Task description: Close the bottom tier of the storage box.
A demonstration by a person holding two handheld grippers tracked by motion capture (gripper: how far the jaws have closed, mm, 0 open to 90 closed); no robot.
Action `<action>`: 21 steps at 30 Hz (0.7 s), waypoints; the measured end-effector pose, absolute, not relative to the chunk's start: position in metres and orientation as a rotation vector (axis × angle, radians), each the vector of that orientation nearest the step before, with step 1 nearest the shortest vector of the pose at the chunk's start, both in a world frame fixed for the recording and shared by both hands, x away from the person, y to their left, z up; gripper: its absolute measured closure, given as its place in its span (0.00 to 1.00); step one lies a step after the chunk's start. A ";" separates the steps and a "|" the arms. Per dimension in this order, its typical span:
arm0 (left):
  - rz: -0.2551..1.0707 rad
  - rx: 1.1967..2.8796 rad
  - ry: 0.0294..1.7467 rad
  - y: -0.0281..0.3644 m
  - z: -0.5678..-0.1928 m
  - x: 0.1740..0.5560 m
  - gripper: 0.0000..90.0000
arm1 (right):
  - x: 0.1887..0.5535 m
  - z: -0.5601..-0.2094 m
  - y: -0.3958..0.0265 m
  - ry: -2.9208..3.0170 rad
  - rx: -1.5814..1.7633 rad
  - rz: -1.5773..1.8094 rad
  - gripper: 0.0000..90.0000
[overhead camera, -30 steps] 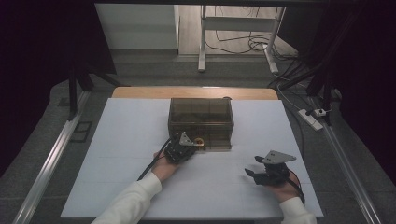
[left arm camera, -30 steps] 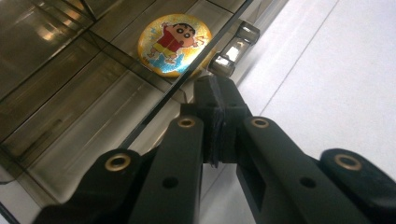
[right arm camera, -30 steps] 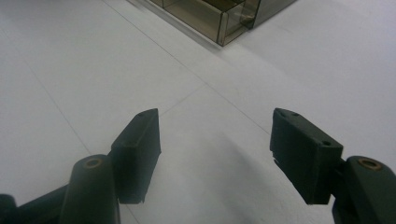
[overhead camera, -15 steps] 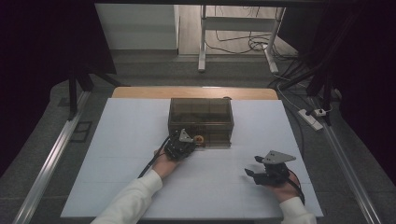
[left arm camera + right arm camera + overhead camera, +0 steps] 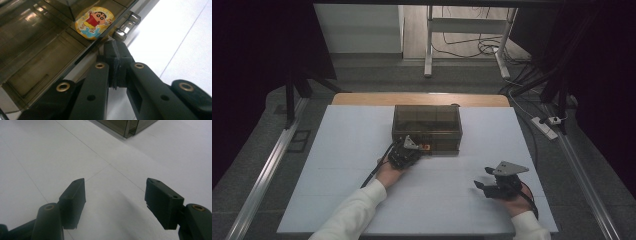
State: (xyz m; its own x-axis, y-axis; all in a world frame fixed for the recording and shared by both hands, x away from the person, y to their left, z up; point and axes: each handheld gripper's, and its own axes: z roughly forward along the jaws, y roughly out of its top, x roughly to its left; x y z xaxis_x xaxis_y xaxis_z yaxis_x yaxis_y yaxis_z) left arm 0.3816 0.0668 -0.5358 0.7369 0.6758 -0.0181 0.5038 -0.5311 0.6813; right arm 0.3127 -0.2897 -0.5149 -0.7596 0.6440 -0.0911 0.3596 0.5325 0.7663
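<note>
The left tongs (image 5: 117,53) are pressed together by the clasp (image 5: 126,26) of the hard, smooth, see-through box (image 5: 427,125) mid-desk, best held by its edges, while the right tongs (image 5: 115,202) sit spread.

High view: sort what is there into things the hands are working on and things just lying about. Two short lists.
In use:
- smoky plastic box on the white table
- left gripper, jaws shut, at the box's front latch
- round cartoon sticker on the box

Lying about or idle:
- right gripper, jaws open over bare table
- power strip and cables on the floor
</note>
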 end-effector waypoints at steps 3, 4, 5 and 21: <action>0.327 2.250 0.888 0.067 -0.536 0.384 0.98 | 0.313 -0.515 -0.290 2.412 0.827 1.083 0.37; 0.329 2.249 0.888 0.067 -0.536 0.384 0.98 | 0.313 -0.515 -0.290 2.412 0.827 1.083 0.37; 0.328 2.248 0.887 0.067 -0.536 0.385 0.99 | 0.313 -0.515 -0.290 2.411 0.827 1.083 0.37; 0.338 2.238 0.899 0.068 -0.537 0.393 0.98 | 0.313 -0.515 -0.291 2.409 0.832 1.088 0.37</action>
